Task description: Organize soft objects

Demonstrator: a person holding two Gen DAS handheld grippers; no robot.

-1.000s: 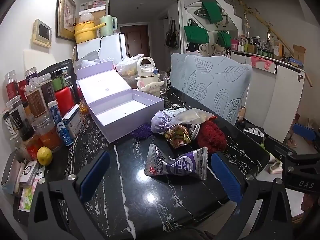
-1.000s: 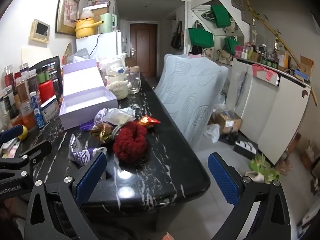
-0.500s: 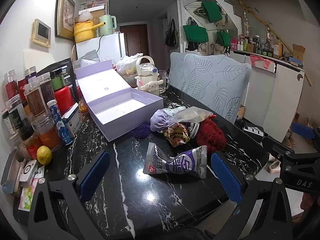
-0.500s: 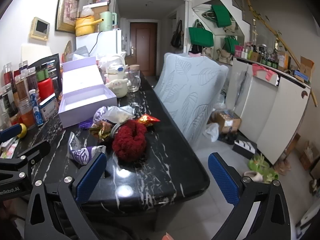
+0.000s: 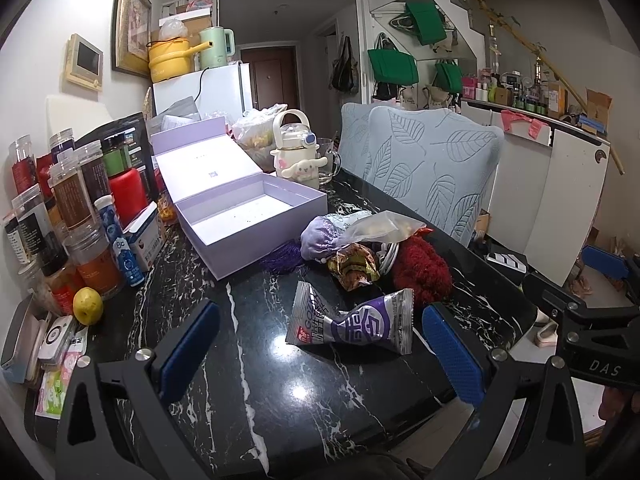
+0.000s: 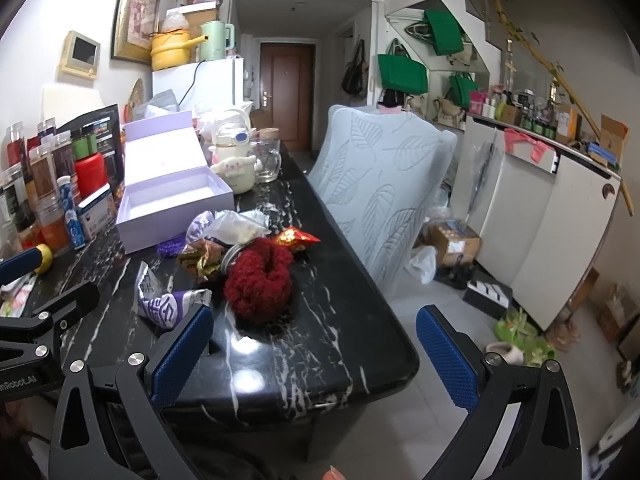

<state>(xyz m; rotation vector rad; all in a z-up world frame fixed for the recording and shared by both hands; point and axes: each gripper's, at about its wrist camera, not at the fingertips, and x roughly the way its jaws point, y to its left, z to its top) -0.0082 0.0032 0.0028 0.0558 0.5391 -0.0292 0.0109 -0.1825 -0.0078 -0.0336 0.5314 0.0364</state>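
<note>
A pile of soft things lies on the black marble table point(image 5: 248, 360): a purple snack packet point(image 5: 352, 322) nearest, a red fuzzy scrunchie point(image 5: 422, 266), a gold wrapper point(image 5: 354, 266), a lilac cloth pouch point(image 5: 320, 236) and a clear plastic bag point(image 5: 380, 230). An open lilac box point(image 5: 244, 216) stands empty behind them. My left gripper point(image 5: 320, 344) is open and empty, just short of the packet. My right gripper point(image 6: 314, 342) is open and empty at the table's front right edge, with the scrunchie point(image 6: 258, 276) and the packet point(image 6: 168, 304) ahead to its left.
Jars, bottles and a red canister point(image 5: 128, 196) crowd the table's left side, with a lemon point(image 5: 87, 300). A character kettle point(image 5: 298, 152) and glass mug stand behind the box. A leaf-pattern chair point(image 6: 380, 188) is along the table's right side.
Both grippers have crept slightly forward toward the pile. Nothing on the table has moved and both stay open.
</note>
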